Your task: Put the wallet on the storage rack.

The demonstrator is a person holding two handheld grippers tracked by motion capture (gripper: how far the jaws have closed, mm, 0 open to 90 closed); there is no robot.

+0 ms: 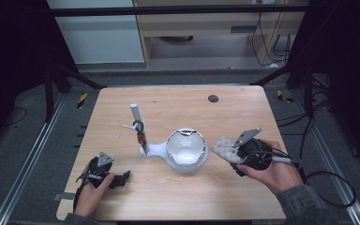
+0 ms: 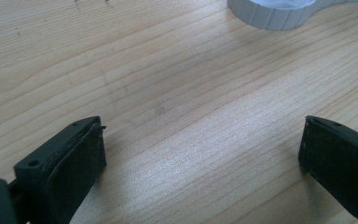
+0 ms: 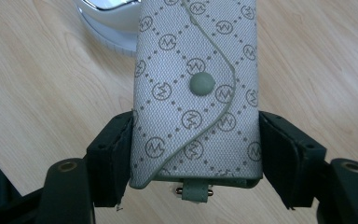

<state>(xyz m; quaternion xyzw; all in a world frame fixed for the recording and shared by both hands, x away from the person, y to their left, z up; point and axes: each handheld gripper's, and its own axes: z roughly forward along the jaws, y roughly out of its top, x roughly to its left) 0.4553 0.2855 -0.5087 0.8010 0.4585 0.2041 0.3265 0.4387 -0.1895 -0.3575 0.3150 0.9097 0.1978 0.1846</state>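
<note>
Right tool [image 3: 196,154] clamps patterned pouch [image 3: 196,88] beside white stand [image 1: 180,152].

A white round-bowled stand with a slim upright post [image 1: 186,151] sat near the middle of the light wooden worktop [image 1: 178,197]. A grey patterned fabric key pouch [image 3: 197,93] lay just right of its bowl, between the right gripper [image 1: 243,151] fingers [image 3: 111,156]. The left gripper [image 1: 104,172] rested at the worktop's front left, well apart from the stand. A small dark round disc [image 1: 213,98] lay behind, toward the far edge.
</note>
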